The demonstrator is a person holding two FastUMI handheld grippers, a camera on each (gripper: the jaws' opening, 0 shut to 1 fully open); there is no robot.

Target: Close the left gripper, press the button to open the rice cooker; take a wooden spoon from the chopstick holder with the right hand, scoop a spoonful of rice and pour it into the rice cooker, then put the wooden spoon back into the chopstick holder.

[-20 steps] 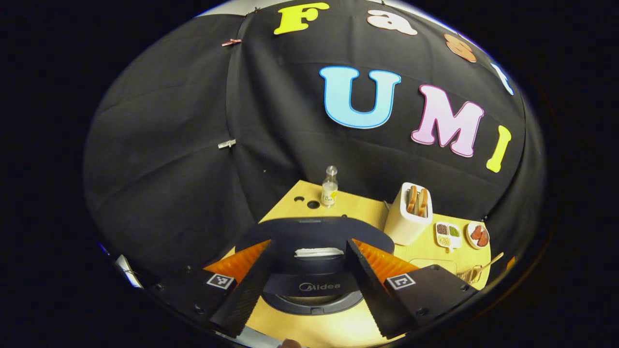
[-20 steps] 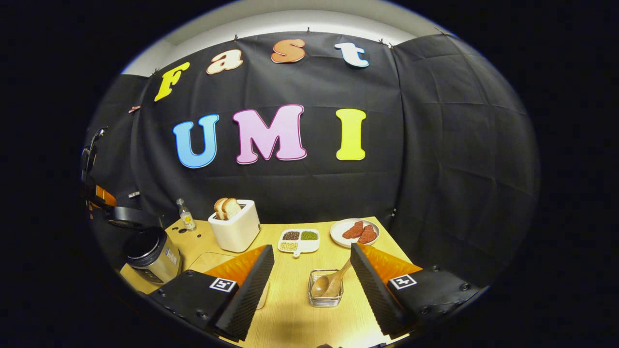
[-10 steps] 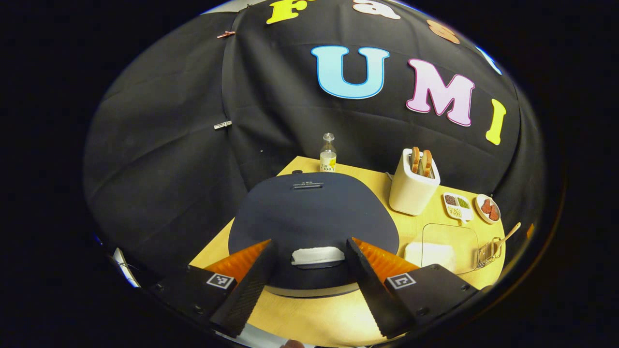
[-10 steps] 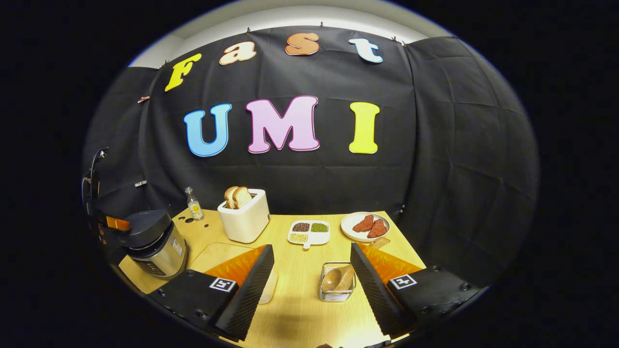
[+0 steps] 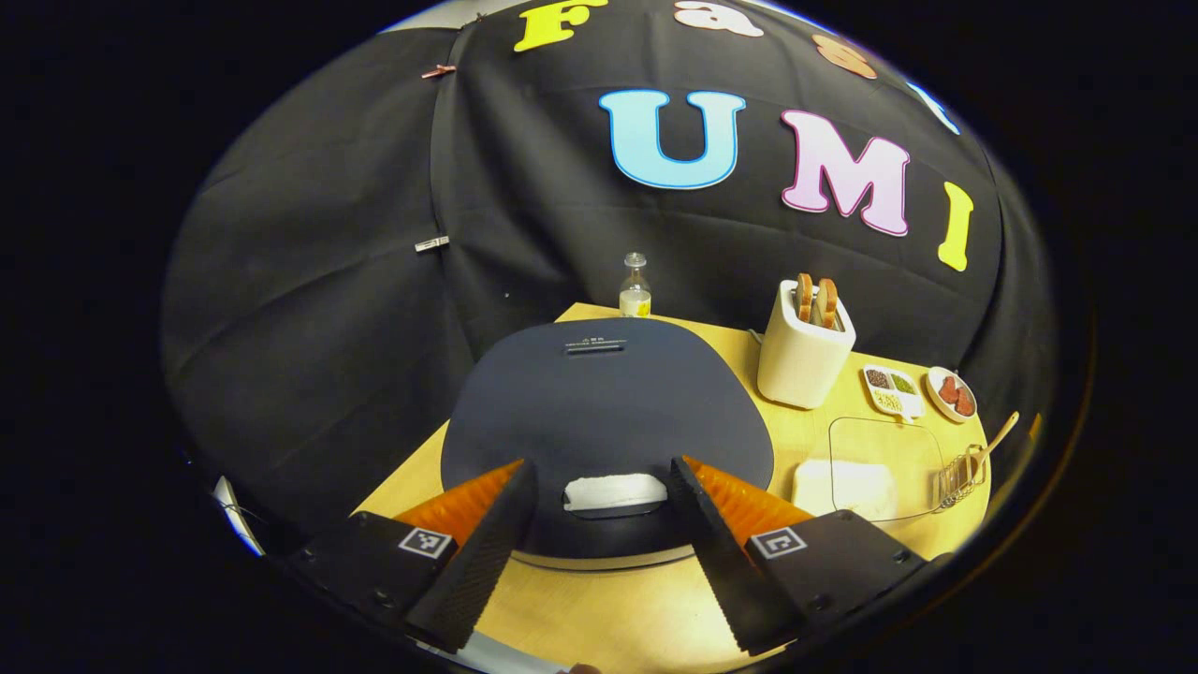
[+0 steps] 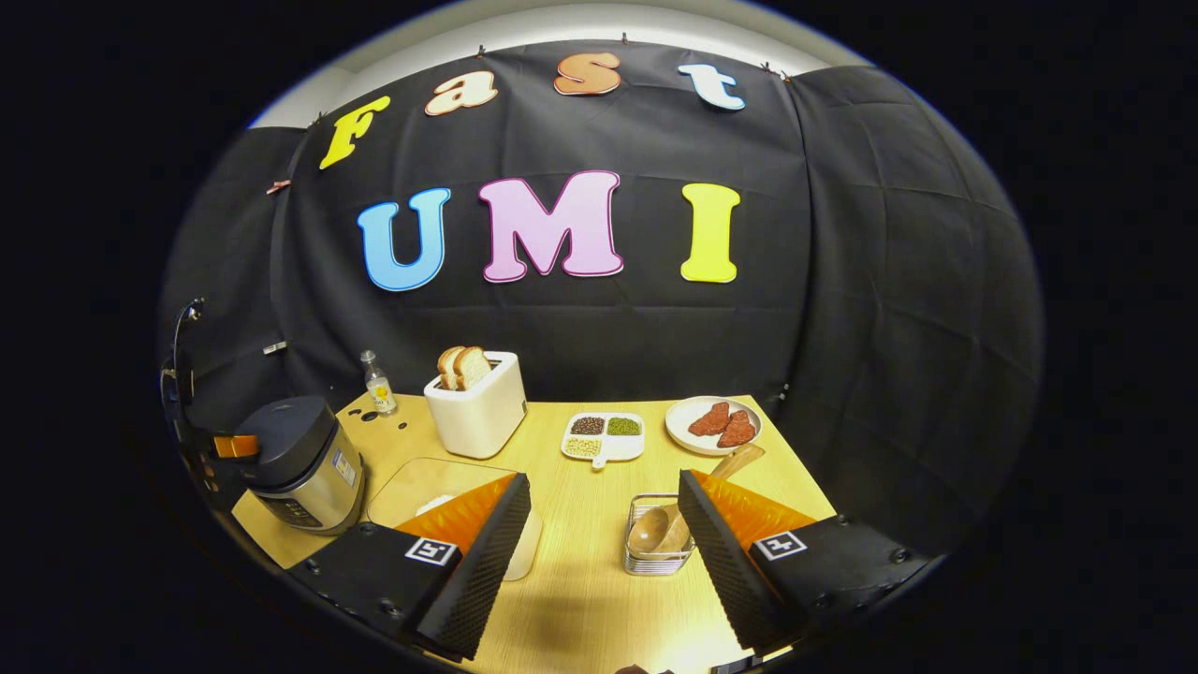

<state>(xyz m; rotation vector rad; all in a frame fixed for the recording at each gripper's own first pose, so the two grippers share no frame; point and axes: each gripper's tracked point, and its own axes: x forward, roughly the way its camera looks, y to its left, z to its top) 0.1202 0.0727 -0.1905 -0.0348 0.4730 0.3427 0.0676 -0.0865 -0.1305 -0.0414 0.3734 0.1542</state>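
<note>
The rice cooker [image 5: 606, 402] has a dark lid lying shut on its silver body [image 6: 304, 463]. Its white button [image 5: 615, 490] sits on the lid's front, between the fingers of my open left gripper [image 5: 600, 465], which hovers just above the lid. My right gripper [image 6: 604, 477] is open over the table. Just beyond and between its fingers stands the wire chopstick holder [image 6: 658, 558]. The wooden spoon [image 6: 657, 530] rests in it, handle leaning to the right. A clear container of rice [image 6: 432, 487] lies between cooker and holder.
A white toaster [image 6: 474, 412] with bread, a small bottle [image 6: 377, 384], a divided dish of beans [image 6: 604, 436] and a plate of meat [image 6: 713, 424] line the back of the wooden table [image 6: 580, 599]. Black cloth walls close the back and both sides.
The cooker's lid, raised a second ago, has come down flat, and my left gripper went down with it. The right gripper shifted so the holder lies more to the right.
</note>
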